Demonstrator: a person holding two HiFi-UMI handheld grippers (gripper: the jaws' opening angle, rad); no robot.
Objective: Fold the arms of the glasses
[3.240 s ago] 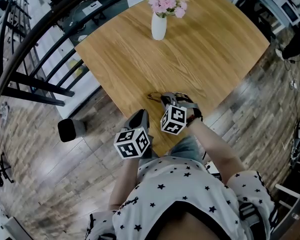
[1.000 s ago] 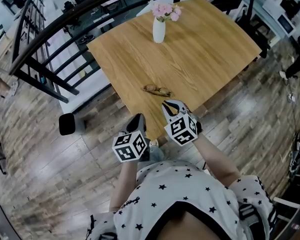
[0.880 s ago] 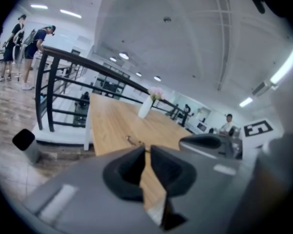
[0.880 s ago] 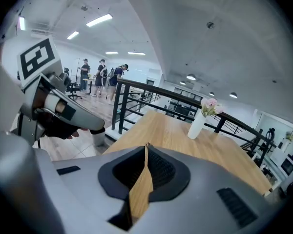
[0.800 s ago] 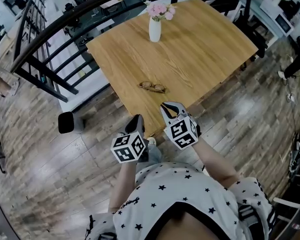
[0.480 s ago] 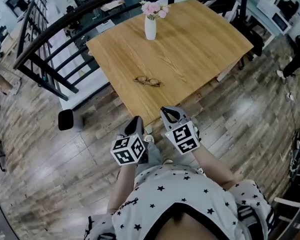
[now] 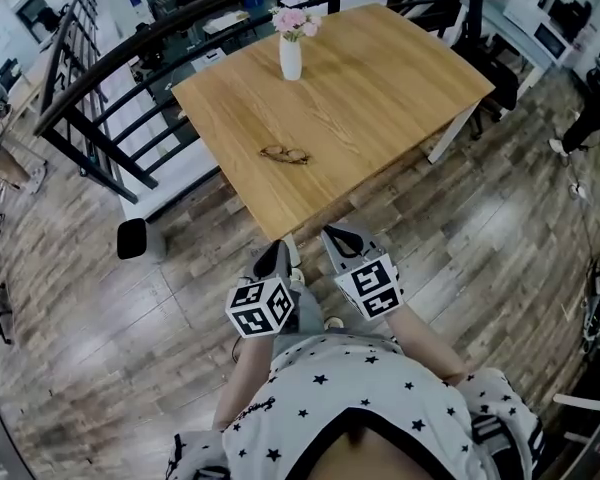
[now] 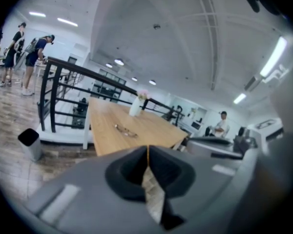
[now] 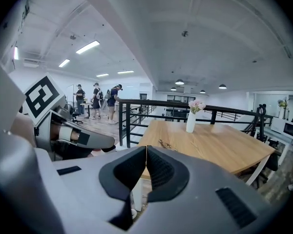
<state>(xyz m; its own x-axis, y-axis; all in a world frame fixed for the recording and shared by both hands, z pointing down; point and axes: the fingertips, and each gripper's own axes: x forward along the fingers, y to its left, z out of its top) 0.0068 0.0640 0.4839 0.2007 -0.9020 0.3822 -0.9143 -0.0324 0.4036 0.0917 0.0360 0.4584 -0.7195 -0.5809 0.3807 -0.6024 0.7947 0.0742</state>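
Observation:
The glasses (image 7: 285, 155) lie on the wooden table (image 7: 380, 68), near its front-left edge, with nothing touching them. They also show small in the left gripper view (image 8: 125, 130) and the right gripper view (image 9: 164, 144). Both grippers hang over the floor in front of the table, well short of the glasses. My left gripper (image 7: 279, 253) (image 8: 147, 150) is shut and empty. My right gripper (image 7: 333, 236) (image 9: 146, 150) has just been closing; its jaws now meet with nothing between them. The left gripper (image 9: 95, 141) also shows at the left of the right gripper view.
A white vase (image 7: 290, 56) with pink flowers stands at the table's far side. A black railing (image 7: 110, 78) runs along the table's left side. A black bin (image 7: 131, 239) stands on the wooden floor at the left. People (image 9: 95, 101) stand far off.
Both grippers have drawn back from the table and now hang over the floor. The glasses stay on the table, farther from the grippers than before.

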